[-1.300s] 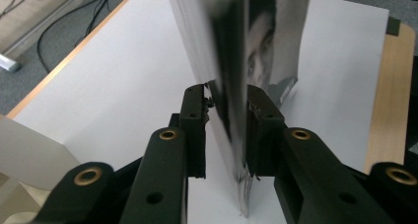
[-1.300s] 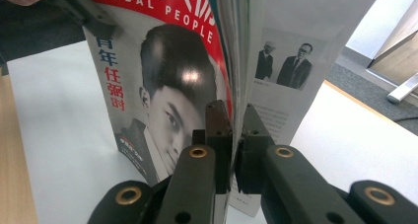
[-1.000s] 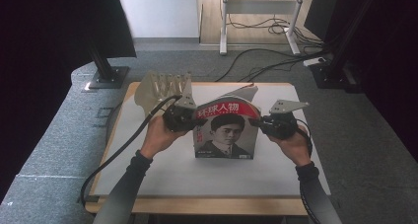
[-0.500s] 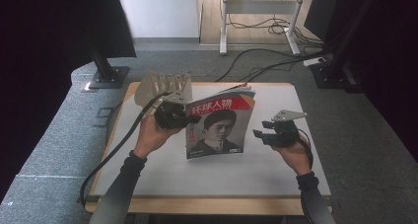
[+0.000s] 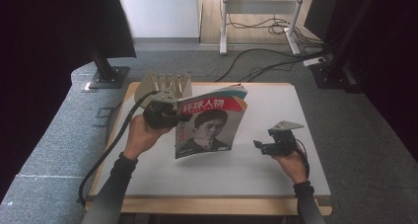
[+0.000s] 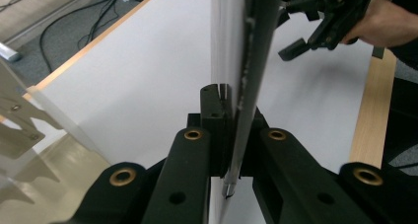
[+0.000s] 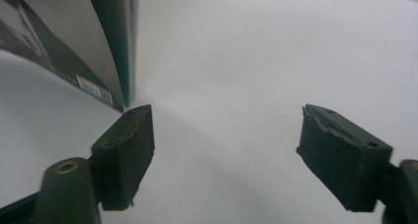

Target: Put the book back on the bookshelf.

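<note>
A magazine with a man's portrait and red Chinese title stands upright on the white table, its lower edge on the surface. My left gripper is shut on the magazine's left edge near the top. In the left gripper view the magazine runs edge-on between the jaws of my left gripper. My right gripper is open, low over the table to the right of the magazine, apart from it. In the right gripper view my right gripper is spread wide and the magazine's corner stands at the upper left.
A clear plastic slotted rack stands at the table's back left, behind my left hand. The table's wooden front edge runs along the bottom. Black stands and cables lie on the floor beyond the table.
My right gripper let go of the magazine's right edge, opened, and dropped right toward the front. My left gripper lifted the magazine more upright and shifted it slightly left.
</note>
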`<control>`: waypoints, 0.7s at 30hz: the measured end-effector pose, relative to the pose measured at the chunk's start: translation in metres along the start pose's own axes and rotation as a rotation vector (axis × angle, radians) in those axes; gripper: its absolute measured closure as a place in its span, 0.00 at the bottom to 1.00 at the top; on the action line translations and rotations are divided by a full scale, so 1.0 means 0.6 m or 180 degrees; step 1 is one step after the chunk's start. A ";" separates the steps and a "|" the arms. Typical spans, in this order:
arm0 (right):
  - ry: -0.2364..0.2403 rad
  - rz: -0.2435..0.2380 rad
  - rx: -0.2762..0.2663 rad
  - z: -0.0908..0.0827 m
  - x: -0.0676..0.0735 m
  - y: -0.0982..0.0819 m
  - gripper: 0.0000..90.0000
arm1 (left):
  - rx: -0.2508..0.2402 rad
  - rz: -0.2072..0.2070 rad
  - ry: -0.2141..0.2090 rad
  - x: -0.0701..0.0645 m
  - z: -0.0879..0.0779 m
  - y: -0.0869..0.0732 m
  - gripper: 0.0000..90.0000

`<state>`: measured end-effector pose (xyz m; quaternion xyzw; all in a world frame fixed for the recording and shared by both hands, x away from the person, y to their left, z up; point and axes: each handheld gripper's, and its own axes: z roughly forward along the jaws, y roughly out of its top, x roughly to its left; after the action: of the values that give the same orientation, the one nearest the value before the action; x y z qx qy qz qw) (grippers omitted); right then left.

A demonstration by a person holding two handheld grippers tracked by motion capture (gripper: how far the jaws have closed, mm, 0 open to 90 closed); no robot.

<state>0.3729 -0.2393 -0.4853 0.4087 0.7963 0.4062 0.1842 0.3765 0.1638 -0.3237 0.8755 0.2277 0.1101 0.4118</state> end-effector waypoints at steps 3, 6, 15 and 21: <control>0.0004 0.0026 0.0065 0.014 -0.001 -0.014 0.17 | -0.0027 -0.0084 0.0028 0.005 -0.013 -0.009 0.97; -0.0045 -0.0006 0.0190 0.031 -0.001 -0.029 0.14 | -0.0039 -0.0159 0.0055 0.011 -0.027 -0.019 0.97; -0.0144 0.0010 0.0349 0.054 -0.001 -0.050 0.00 | -0.0097 -0.0367 0.0229 0.026 -0.074 -0.047 0.97; -0.0158 0.0000 0.0409 0.062 -0.001 -0.058 0.00 | -0.0133 -0.0505 0.0373 0.036 -0.107 -0.064 0.97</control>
<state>0.3791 -0.2328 -0.5356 0.4297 0.8159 0.3439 0.1772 0.3592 0.2391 -0.3123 0.8380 0.3175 0.1328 0.4234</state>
